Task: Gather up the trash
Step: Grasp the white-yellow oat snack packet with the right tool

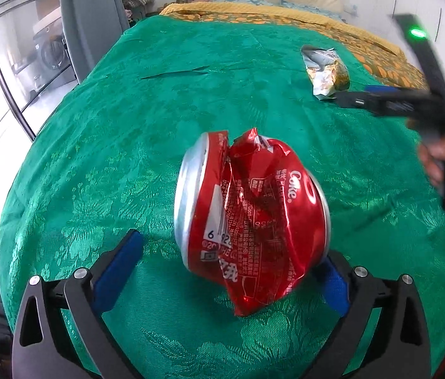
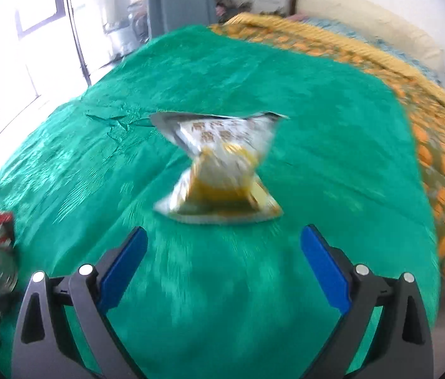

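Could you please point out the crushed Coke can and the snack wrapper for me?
crushed Coke can [image 1: 254,218], left wrist view, on its dented red side.
snack wrapper [image 2: 222,173], right wrist view, on its pinched middle.

Crushed red can on green bedspread between wide-open left tongs.

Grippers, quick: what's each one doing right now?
Left gripper: open, fingers either side of the crushed red can, not clamping it.
Right gripper: open, empty, snack wrapper just ahead.
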Motion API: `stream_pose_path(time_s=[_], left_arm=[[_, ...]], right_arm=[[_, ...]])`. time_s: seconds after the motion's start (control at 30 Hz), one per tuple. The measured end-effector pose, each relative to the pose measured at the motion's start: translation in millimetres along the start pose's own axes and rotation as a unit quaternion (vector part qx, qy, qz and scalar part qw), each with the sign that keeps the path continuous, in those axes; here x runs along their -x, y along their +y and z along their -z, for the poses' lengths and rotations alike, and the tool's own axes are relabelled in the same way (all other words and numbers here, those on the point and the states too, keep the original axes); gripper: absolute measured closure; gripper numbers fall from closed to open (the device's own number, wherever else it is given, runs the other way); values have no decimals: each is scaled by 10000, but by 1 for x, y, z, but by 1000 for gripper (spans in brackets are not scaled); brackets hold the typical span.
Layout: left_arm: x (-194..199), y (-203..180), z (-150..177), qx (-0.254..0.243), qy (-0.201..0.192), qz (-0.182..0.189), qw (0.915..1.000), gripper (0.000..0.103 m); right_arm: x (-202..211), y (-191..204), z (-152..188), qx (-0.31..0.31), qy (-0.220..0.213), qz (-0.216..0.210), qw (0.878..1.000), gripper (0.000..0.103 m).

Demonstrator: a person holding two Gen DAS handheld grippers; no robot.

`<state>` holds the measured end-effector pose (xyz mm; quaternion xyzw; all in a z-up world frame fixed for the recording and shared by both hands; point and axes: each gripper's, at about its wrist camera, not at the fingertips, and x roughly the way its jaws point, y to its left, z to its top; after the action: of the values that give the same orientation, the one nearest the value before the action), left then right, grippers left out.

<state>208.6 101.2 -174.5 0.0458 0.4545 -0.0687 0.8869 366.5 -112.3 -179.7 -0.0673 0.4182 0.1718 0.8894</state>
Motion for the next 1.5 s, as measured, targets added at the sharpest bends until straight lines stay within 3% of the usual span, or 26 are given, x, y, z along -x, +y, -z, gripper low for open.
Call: stream_pose_path(time_s=[0.1,0.17,0.23,0.27,0.33,0.53,0.67,0.87,0.9,0.93,0.97,1.07,1.17,1.27,1.5], left_arm=[[0,0,0,8,3,-6,10000,5],[0,1,0,11,4,-1,10000,5],[-1,1,0,14,3,1,10000,5],[-1,1,-1,14,5,4,10000,5],[-1,1,0,16,4,5,10000,5],[-1,0,0,13,5,-2,10000,5],[-1,1,0,8,6,-17,10000,5],[-1,1,-1,7,8,-17,10000,5],[-1,1,-1,8,8,-15,10000,5],[-1,1,-1,10,7,-11,10000,5],[-1,1,-2,13,7,-7,10000,5],[1,4,-1,36,-6,115,9999,5],[10,16,5,121,-108,598,9981,5],[19,25,14,188,-206,937,9952,5],[8,9,0,210,-181,549,9981,5]], right_arm=[[-21,5,-12,137,150,162,9997,8],[-27,0,-16,-86,197,106,9997,12],[-25,-7,-17,-336,171,121,9992,28],[-24,-7,-17,-369,169,149,9991,45],[-17,-7,-14,-415,109,114,9990,66],[24,5,18,-285,85,-63,9995,68],[64,13,55,-309,212,-407,9985,68],[109,31,117,-210,431,-593,9971,65],[114,33,124,-215,422,-566,9973,60],[118,35,129,-232,387,-510,9977,35],[119,36,132,-250,346,-469,9980,21],[121,37,139,-365,251,-351,9984,20],[124,32,146,-577,180,-185,9980,11],[133,26,151,-709,69,-130,9974,10],[134,27,126,-783,-93,-13,9969,9]])
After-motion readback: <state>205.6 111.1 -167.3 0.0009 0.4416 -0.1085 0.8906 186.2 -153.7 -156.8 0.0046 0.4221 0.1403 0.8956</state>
